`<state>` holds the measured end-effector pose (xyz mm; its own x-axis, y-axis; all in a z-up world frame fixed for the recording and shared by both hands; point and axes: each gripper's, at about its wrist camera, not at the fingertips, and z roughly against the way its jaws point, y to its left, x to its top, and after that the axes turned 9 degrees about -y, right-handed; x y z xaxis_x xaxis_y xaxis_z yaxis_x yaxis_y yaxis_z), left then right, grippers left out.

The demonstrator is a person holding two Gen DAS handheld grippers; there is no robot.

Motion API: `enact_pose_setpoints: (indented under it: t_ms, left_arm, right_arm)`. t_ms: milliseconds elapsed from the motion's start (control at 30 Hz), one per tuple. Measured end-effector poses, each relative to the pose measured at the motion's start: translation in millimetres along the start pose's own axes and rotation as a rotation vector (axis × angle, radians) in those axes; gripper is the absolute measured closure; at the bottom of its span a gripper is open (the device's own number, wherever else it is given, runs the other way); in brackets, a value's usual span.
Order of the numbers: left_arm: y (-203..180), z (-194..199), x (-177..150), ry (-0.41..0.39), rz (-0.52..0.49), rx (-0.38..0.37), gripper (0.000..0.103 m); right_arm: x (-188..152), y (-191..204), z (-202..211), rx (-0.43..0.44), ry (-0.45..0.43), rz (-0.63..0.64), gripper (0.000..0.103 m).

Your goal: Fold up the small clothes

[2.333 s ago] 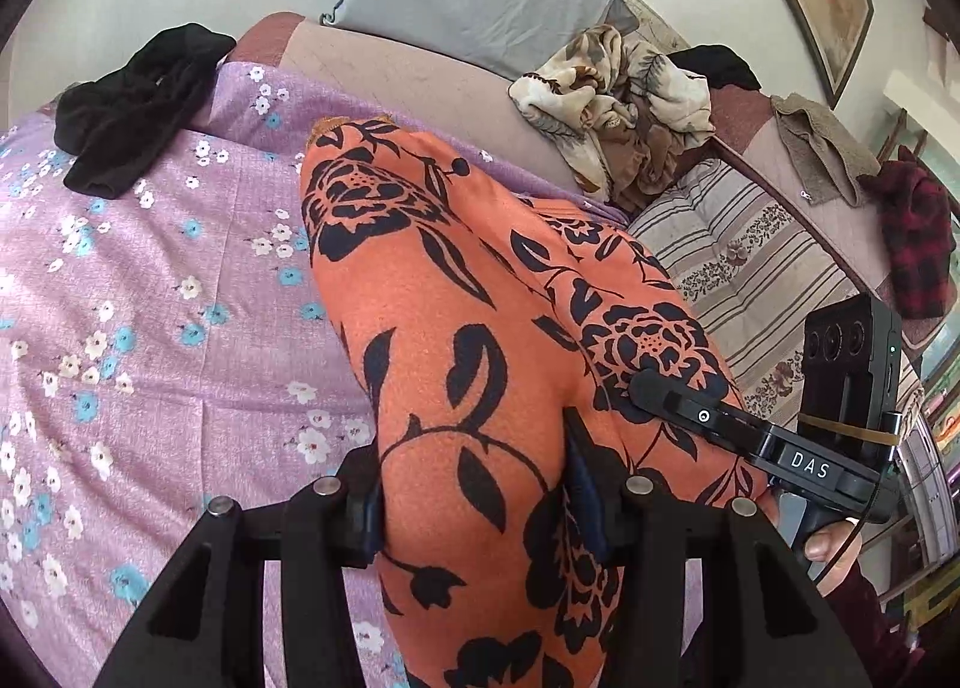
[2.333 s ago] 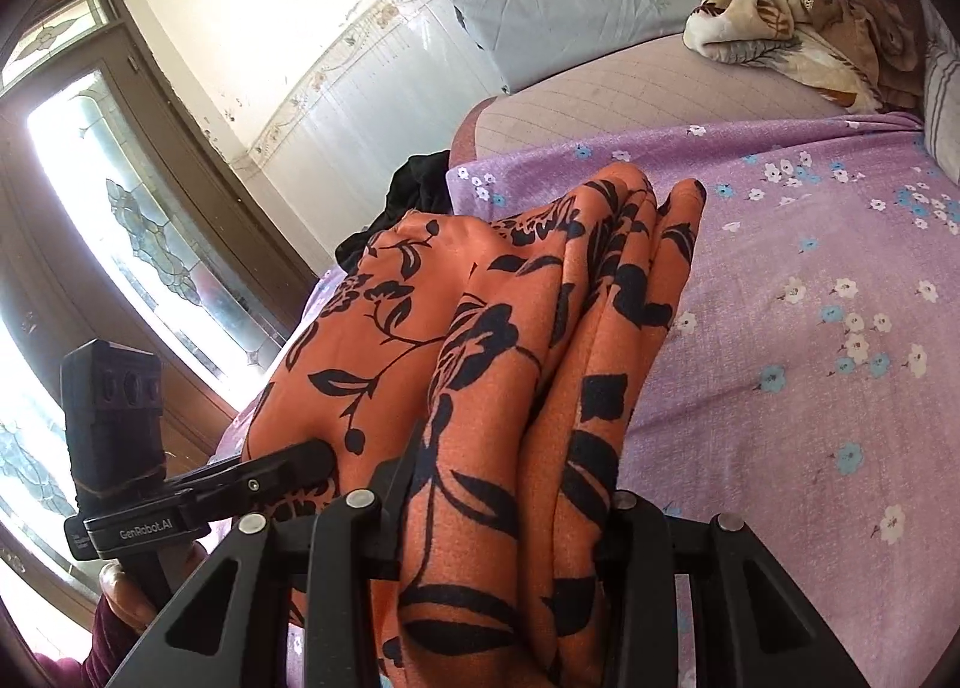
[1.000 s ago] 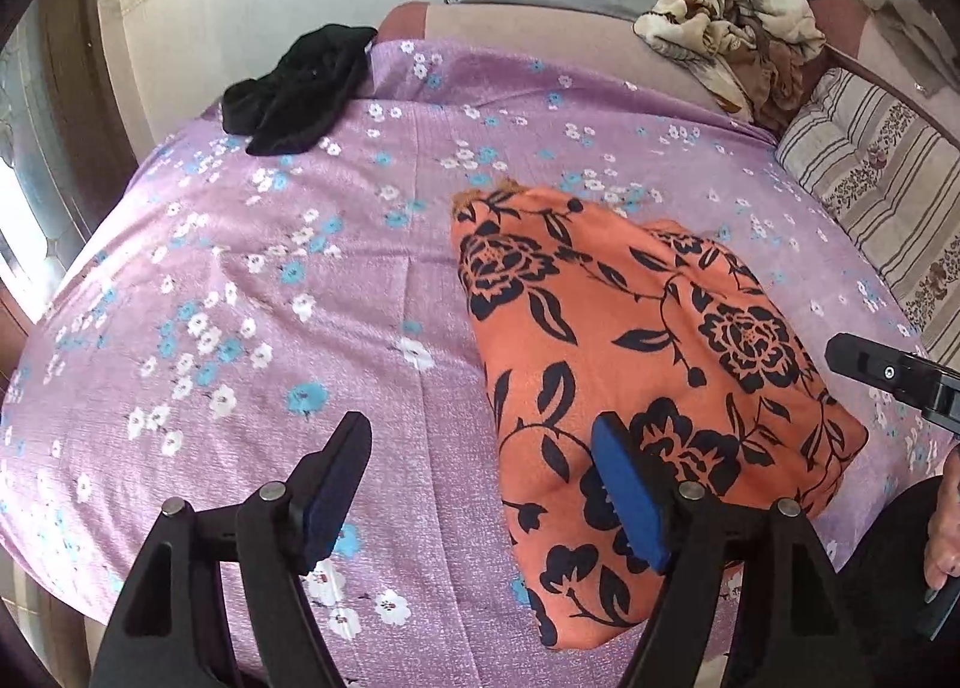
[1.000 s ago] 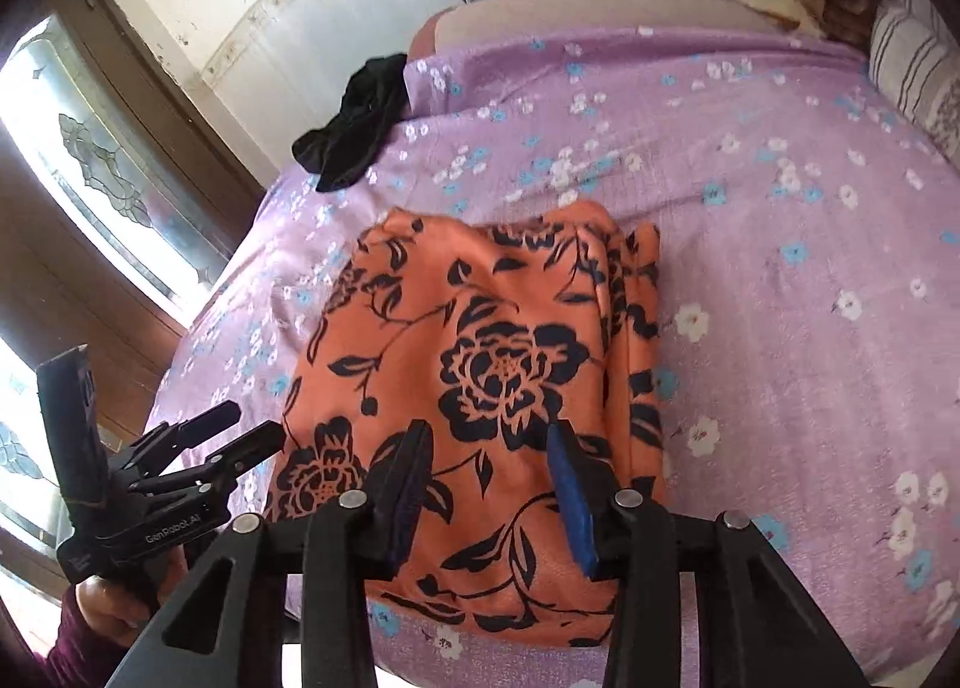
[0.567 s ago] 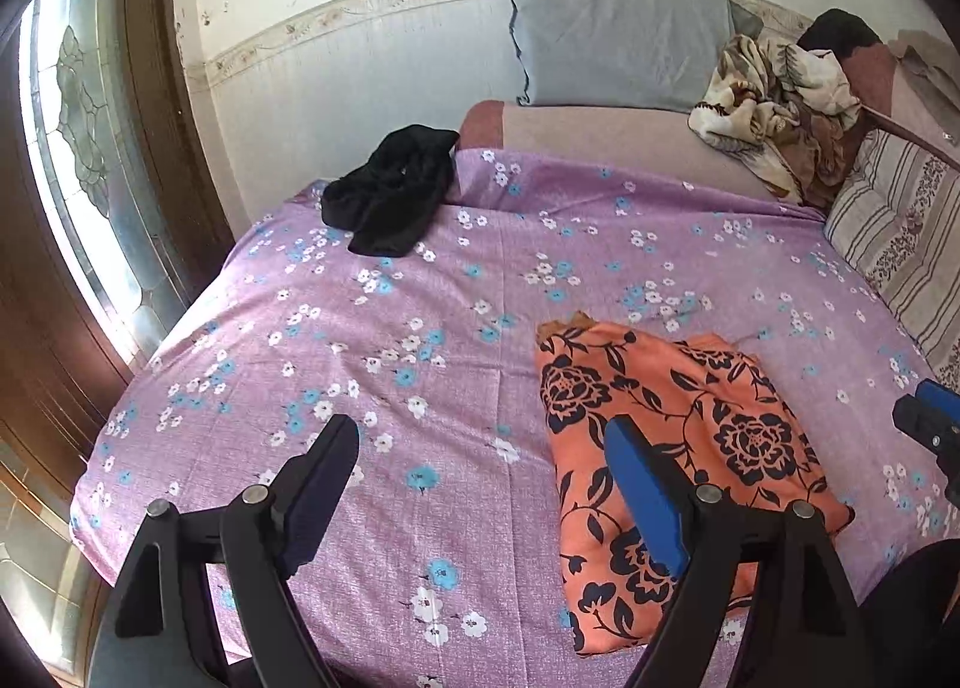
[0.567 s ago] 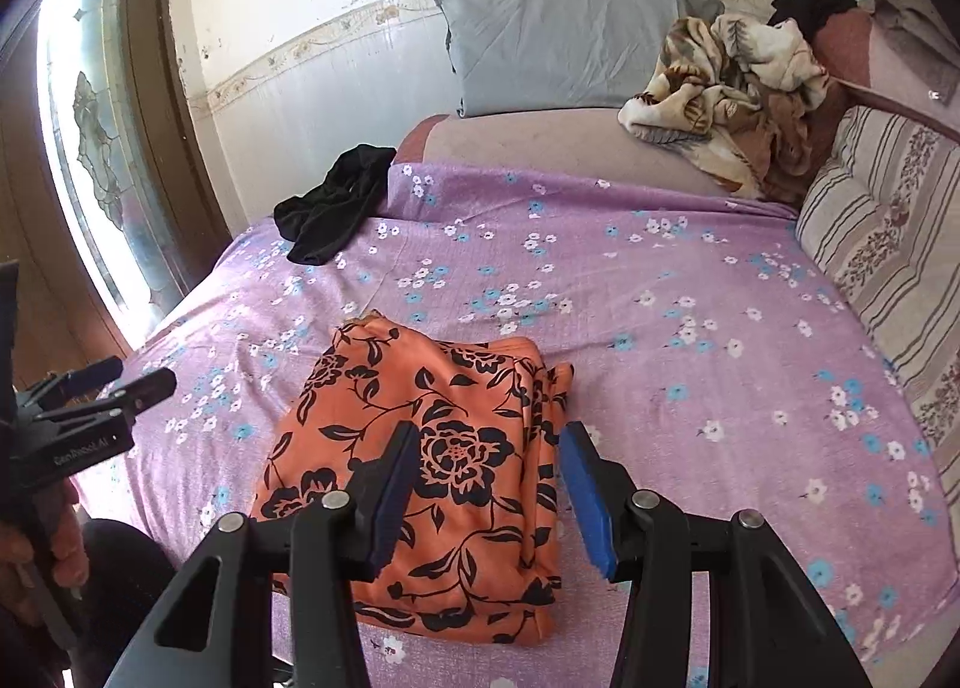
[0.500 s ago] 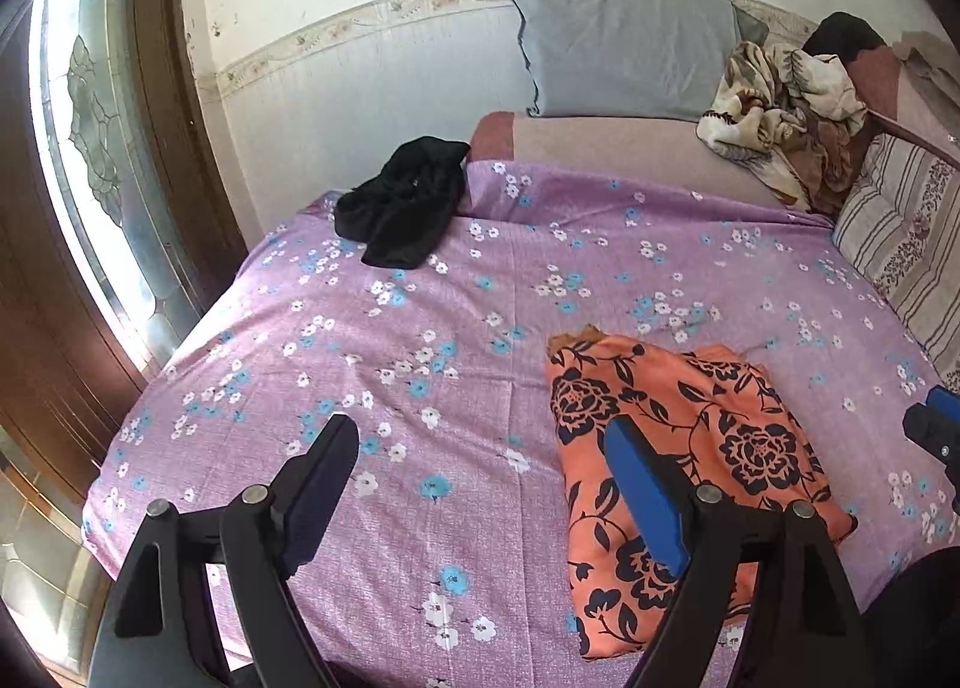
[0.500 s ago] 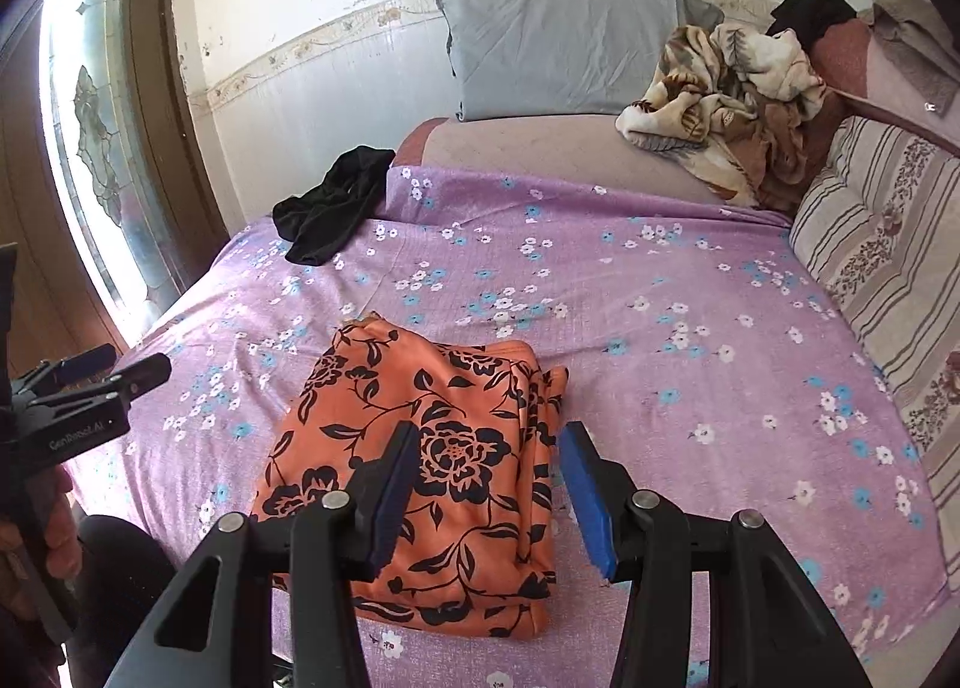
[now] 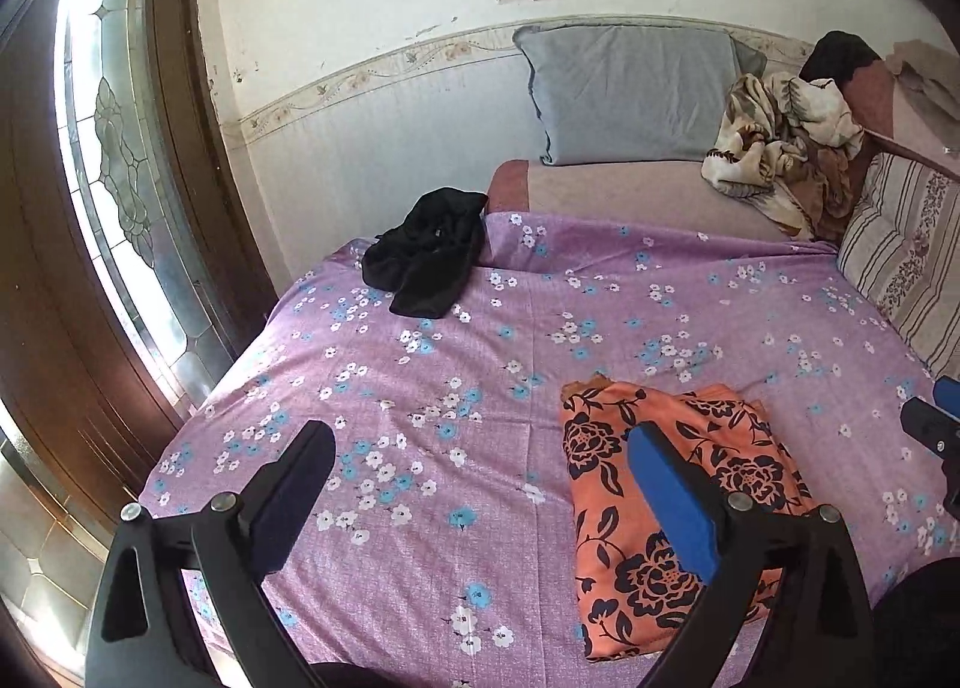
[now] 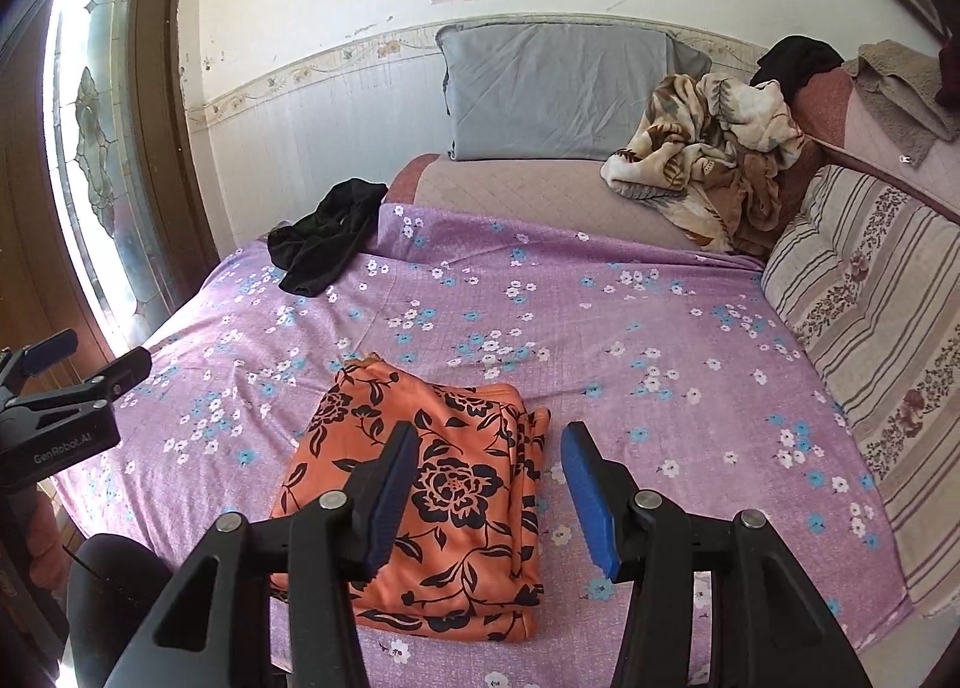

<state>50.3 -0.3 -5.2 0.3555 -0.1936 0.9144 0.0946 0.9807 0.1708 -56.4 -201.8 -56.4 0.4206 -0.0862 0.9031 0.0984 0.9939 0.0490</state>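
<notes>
Orange cloth [image 10: 432, 484] is lying folded on the bed [image 10: 630, 340].
Both grippers [image 9: 480, 484] [image 10: 486, 484] are hanging released; probably reaching for the black garment [image 9: 429, 262] next.

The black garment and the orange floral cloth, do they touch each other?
Apart. In the right wrist view, the black garment lies at the bed's far corner and the orange floral cloth near the front; flowered purple sheet shows between them.

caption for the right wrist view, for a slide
Open right gripper above the folded orange floral garment on the purple bedsheet; black garment lies at the far corner.
</notes>
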Motion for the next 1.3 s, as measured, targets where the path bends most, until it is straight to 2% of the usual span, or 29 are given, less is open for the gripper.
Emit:
enact_pose_setpoints:
  t_ms: [233,633,1300]
  left_arm:
    - [6,14,7,-0.032,0.042,-0.047,0.005]
    - [15,26,17,-0.038,0.063,-0.025,0.003]
    - [33,90,55,-0.133,0.088,-0.04,0.003]
  right_arm:
    - [0,4,1,-0.014,0.007,0.004,0.049]
    - [6,20,9,0.002,0.005,0.034,0.049]
    - [42,37,86,0.002,-0.122,0.073,0.049]
